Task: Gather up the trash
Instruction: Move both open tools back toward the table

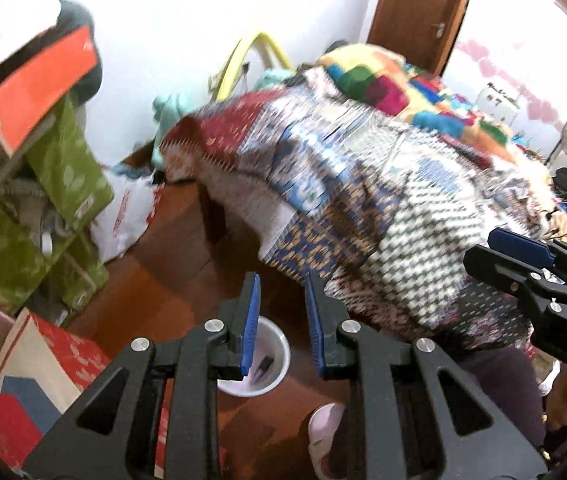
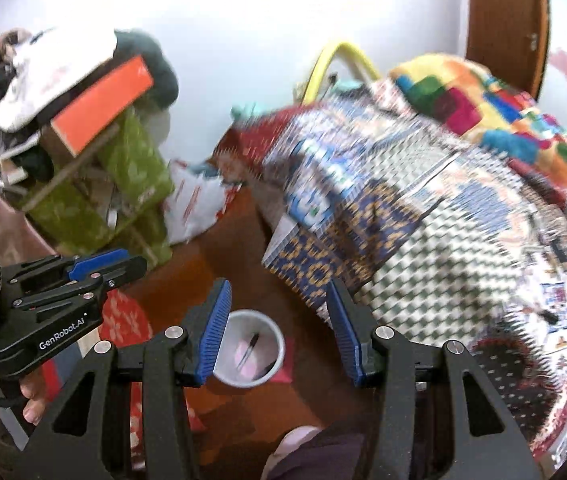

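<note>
Left tongs [image 1: 281, 320]: seen from their own camera, angled downward; the two blue-padded fingers [image 1: 252, 322] stand a narrow gap apart with nothing between them.
Right tongs [image 2: 277, 326]: angled downward too; the blue pads [image 2: 214, 332] stand noticeably wider apart than the left pair, nothing gripped.
Left hand [image 2: 11, 394]: in the right wrist view, fingers wrapped around the black handle at the left edge.
Right hand [image 1: 563, 404]: in the left wrist view, partly visible under the tool body at the right edge.
Relative pose: both tools side by side, near each other, pointing the same way.
</note>
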### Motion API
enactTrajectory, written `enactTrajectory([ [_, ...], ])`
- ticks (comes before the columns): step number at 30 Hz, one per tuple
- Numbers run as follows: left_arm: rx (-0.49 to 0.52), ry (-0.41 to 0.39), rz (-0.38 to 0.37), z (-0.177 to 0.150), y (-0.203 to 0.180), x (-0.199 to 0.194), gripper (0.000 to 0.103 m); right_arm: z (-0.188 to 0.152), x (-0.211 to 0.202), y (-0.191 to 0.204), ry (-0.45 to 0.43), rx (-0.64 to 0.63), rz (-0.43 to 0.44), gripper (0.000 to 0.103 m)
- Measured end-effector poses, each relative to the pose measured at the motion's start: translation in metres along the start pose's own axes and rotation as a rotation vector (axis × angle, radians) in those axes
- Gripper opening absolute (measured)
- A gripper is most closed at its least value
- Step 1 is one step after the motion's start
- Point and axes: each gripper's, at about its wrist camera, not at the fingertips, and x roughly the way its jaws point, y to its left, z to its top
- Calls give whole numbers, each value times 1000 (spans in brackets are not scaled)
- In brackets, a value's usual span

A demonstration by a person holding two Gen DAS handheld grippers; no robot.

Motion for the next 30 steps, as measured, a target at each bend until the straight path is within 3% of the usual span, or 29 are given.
enactTrajectory([
  [4,50,-54,-16,12,-31,-19,23,2,-36,-19,-81,36,-28,46],
  [8,106,-104,-60,23,-70,-33,32,2,-63,-42,-137,75,-59,46],
  [14,186,-121,-130,35,-130,-34,38,-7,-100,-89,-189,142,-127,46],
  [24,315,-72,-201,50,-234,8,41,-28,-139,-181,-203,260,-269,46],
  [30,387,-1,-245,53,-294,50,41,-45,-148,-232,-183,327,-337,46],
])
